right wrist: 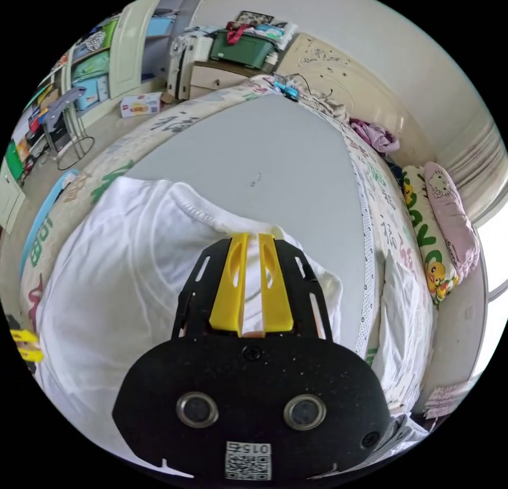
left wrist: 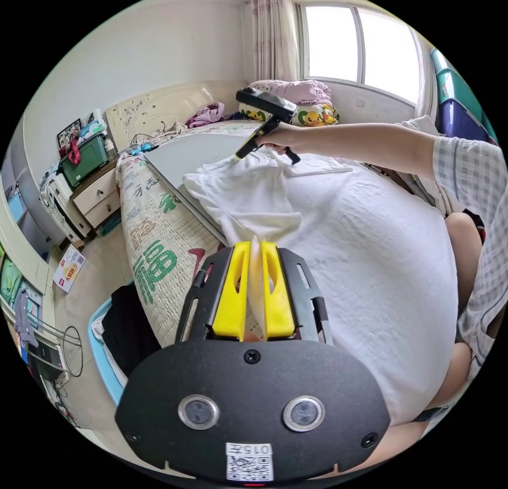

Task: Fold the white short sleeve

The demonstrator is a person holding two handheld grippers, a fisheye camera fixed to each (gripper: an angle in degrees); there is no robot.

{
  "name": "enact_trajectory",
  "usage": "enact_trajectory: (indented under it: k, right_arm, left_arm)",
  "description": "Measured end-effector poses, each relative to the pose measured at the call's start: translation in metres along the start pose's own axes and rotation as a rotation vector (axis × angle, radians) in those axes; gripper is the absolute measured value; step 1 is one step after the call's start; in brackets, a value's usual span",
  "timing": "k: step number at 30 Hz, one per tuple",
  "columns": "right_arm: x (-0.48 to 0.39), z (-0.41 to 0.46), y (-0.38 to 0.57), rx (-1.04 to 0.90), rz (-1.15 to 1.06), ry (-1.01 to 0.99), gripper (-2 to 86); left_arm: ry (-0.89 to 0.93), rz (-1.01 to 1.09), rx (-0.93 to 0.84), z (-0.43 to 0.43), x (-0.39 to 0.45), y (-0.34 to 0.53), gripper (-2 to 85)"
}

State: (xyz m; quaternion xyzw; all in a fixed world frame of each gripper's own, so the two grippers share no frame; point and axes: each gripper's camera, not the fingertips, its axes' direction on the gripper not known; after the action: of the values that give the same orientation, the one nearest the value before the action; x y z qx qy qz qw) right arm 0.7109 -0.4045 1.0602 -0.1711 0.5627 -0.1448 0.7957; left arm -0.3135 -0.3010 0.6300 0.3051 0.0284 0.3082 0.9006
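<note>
The white short sleeve shirt (left wrist: 365, 256) lies spread over a grey board (left wrist: 190, 153) on the bed. In the left gripper view my left gripper (left wrist: 255, 243) is shut on a pinched fold of the shirt's near edge. Farther off, a person's hand holds my right gripper (left wrist: 244, 151) down on the shirt's far edge. In the right gripper view the right gripper (right wrist: 253, 238) is shut on the shirt (right wrist: 127, 277), white cloth showing between its yellow jaws near a ribbed hem. The left gripper's yellow fingertips (right wrist: 24, 346) peek in at that view's left edge.
The grey board (right wrist: 275, 156) rests on a patterned bed mat (left wrist: 153, 235). Pillows and folded bedding (left wrist: 301, 103) lie by the window. A bedside cabinet with a green box (left wrist: 84, 158) stands beside the bed. A blue basket of dark clothes (left wrist: 119, 330) sits on the floor.
</note>
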Motion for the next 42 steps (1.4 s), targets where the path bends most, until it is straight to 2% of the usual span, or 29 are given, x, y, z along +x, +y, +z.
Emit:
enact_trajectory:
  k: [6,11,14,16,19,21,25,29,31,34,37,42]
  right_arm:
    - [0.002,0.008,-0.023,-0.042,-0.029,0.149,0.4]
    - [0.023,-0.009,-0.024,-0.042,-0.017,0.104,6.1]
    - [0.046,-0.048,-0.006,0.049,-0.027,-0.028,7.6]
    - [0.06,-0.073,0.021,0.051,-0.053,-0.242,9.2]
    - [0.066,-0.089,0.061,0.066,-0.067,-0.45,10.3]
    - [0.069,-0.089,0.079,0.067,-0.043,-0.495,10.6]
    - [0.087,-0.089,0.1,0.119,0.035,-0.457,10.7]
    - [0.103,-0.092,0.1,0.063,-0.059,-0.544,10.5]
    - [0.123,-0.09,0.105,0.085,-0.006,-0.601,8.6]
    - [0.136,-0.084,0.105,0.035,-0.027,-0.706,7.0]
    - [0.14,-0.09,0.108,0.021,-0.08,-0.671,6.3]
    - [0.149,-0.096,0.113,0.022,-0.105,-0.654,4.3]
  left_arm:
    - [0.003,-0.075,0.102,-0.015,-0.023,0.015,1.2]
    - [0.023,-0.088,0.084,-0.007,-0.036,0.017,1.2]
    - [0.016,-0.059,0.078,-0.003,-0.037,0.017,1.3]
    - [0.021,-0.063,0.082,-0.001,-0.043,0.018,1.5]
    - [0.041,-0.093,0.119,-0.002,-0.056,0.023,1.9]
    - [0.052,-0.131,0.15,-0.004,-0.067,0.028,2.3]
    - [0.059,-0.243,0.188,-0.001,-0.093,0.036,4.3]
    - [0.034,-0.382,0.19,0.004,-0.113,0.031,5.5]
    - [0.046,-0.391,0.237,-0.002,-0.125,0.0,5.2]
    - [-0.024,-0.312,0.119,0.025,-0.137,-0.074,7.2]
    - [0.085,-0.27,-0.041,0.09,-0.15,-0.148,9.0]
    - [0.037,-0.354,-0.233,0.188,-0.168,-0.199,8.1]
